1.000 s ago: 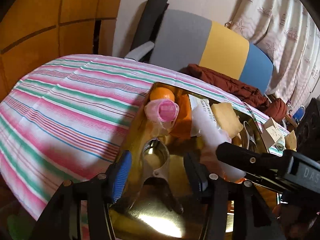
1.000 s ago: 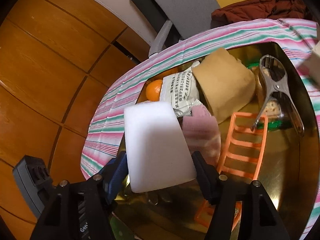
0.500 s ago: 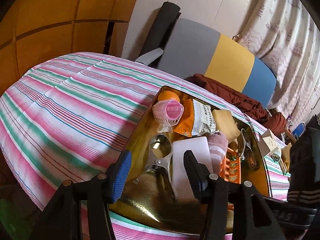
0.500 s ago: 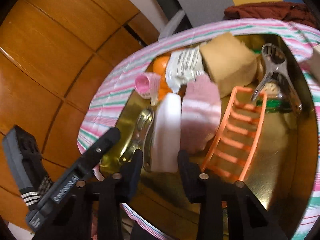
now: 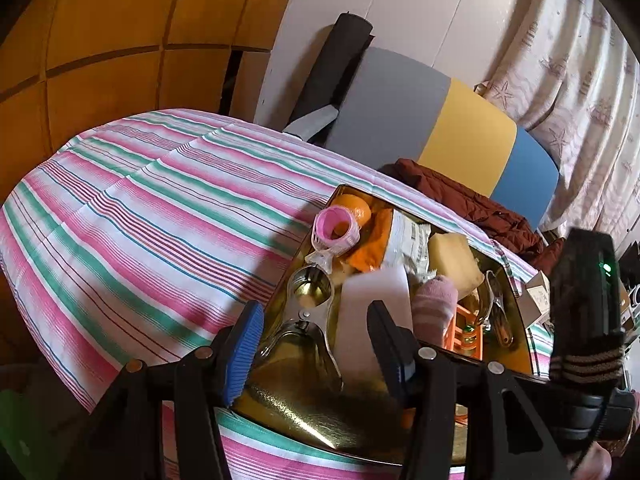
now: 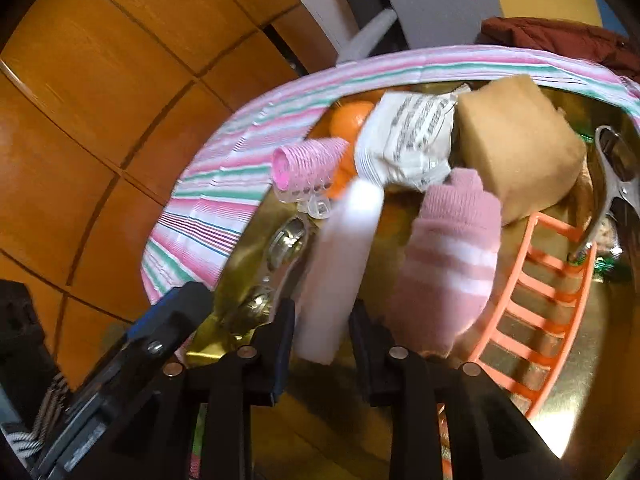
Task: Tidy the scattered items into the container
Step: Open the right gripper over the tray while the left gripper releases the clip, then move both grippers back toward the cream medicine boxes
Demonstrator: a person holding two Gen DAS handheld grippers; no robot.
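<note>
A gold tray (image 5: 320, 412) (image 6: 560, 420) on the striped table holds the gathered items. A white foam block (image 6: 344, 248) (image 5: 372, 288) stands edge-on in it beside a pink sock (image 6: 452, 264) (image 5: 434, 304). My right gripper (image 6: 322, 312) is shut on the block's near end, one pad on each broad face. My left gripper (image 5: 314, 312) hangs open over the tray's near left corner, above a metal clip (image 5: 308, 304) (image 6: 288, 240), holding nothing. Further in lie a pink hair roller (image 5: 334, 232), an orange (image 5: 354, 208), a white packet (image 6: 412, 140) and a tan sponge (image 6: 516, 140).
An orange plastic rack (image 6: 540, 300) and a second metal clip (image 6: 616, 168) fill the tray's right side. Small boxes (image 5: 540, 300) sit on the striped cloth (image 5: 160, 220) right of the tray. A chair with a dark red jacket (image 5: 460, 200) stands behind the table.
A second ago my right gripper held the white block by its wide sides, above the tray. Now its jaws are narrower, on the block's thin sides, low in the tray. The left gripper drew back a little.
</note>
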